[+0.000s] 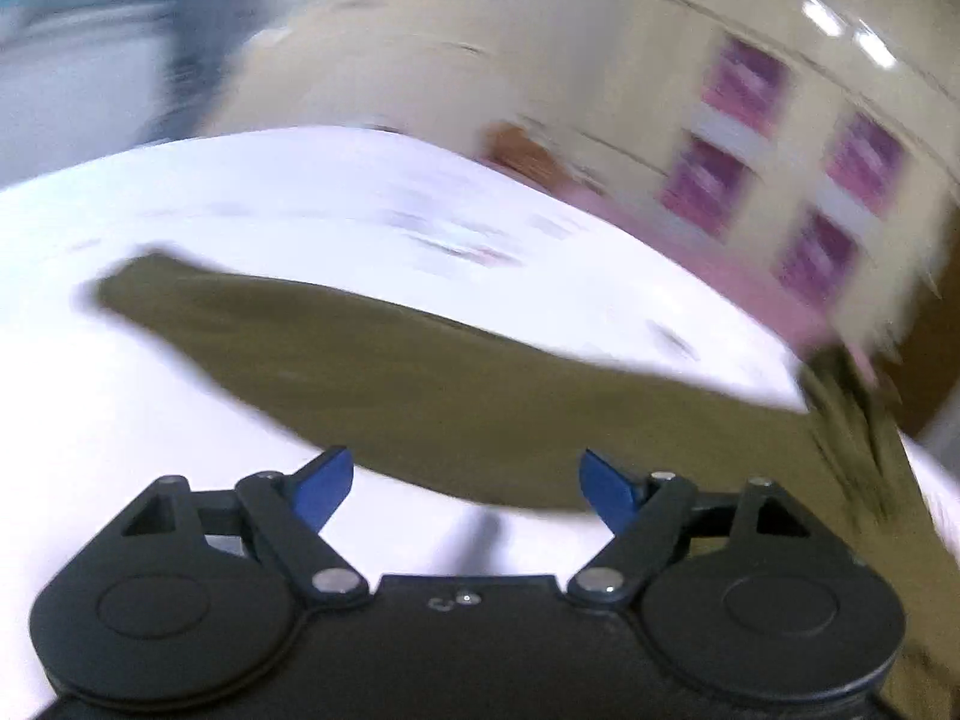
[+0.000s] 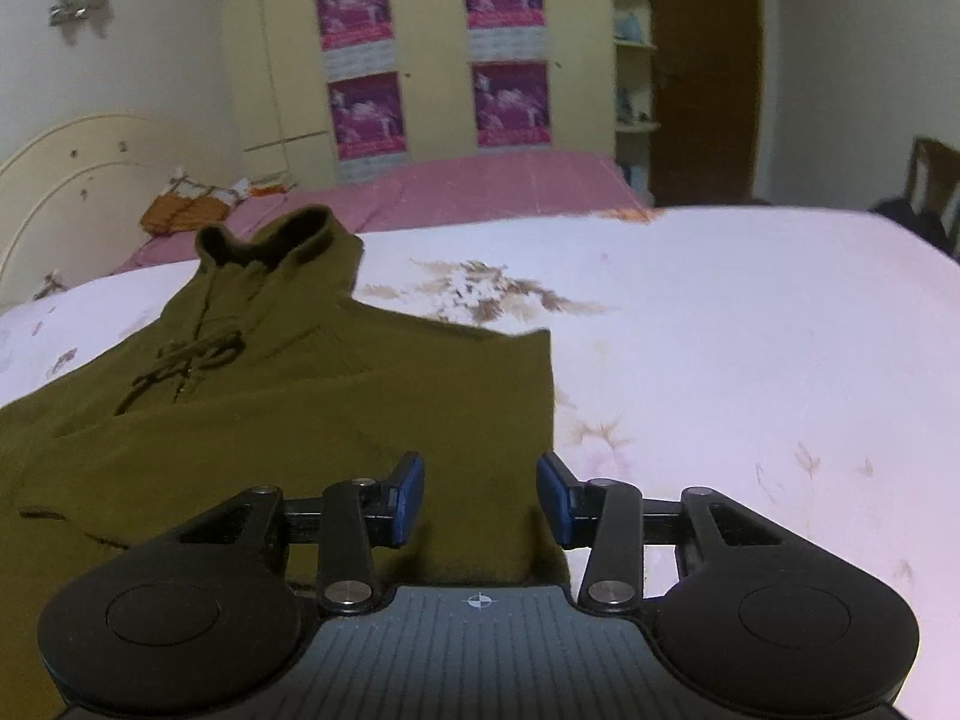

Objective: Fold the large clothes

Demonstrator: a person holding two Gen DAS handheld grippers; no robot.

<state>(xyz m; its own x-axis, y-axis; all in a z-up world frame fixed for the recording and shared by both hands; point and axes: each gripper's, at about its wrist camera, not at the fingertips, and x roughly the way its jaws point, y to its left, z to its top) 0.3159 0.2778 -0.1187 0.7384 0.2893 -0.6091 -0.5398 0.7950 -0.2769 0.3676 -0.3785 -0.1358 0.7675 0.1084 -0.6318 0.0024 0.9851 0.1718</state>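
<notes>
An olive-green hooded garment [image 2: 288, 396] lies spread on a white floral bed sheet [image 2: 750, 360], its collar and drawstrings toward the far left. My right gripper [image 2: 480, 495] is open and empty, just above the garment's near right edge. In the blurred left wrist view the same garment [image 1: 456, 396] lies ahead as a long olive strip. My left gripper [image 1: 465, 489] is open and empty over the white sheet [image 1: 120, 420] at the garment's near edge.
A pink bedspread [image 2: 498, 186] covers the far part of the bed. Beyond it stand a cream wardrobe with purple posters [image 2: 510, 96], a cream headboard [image 2: 72, 180] and orange folded cloth [image 2: 180, 213]. A dark chair [image 2: 924, 192] stands at far right.
</notes>
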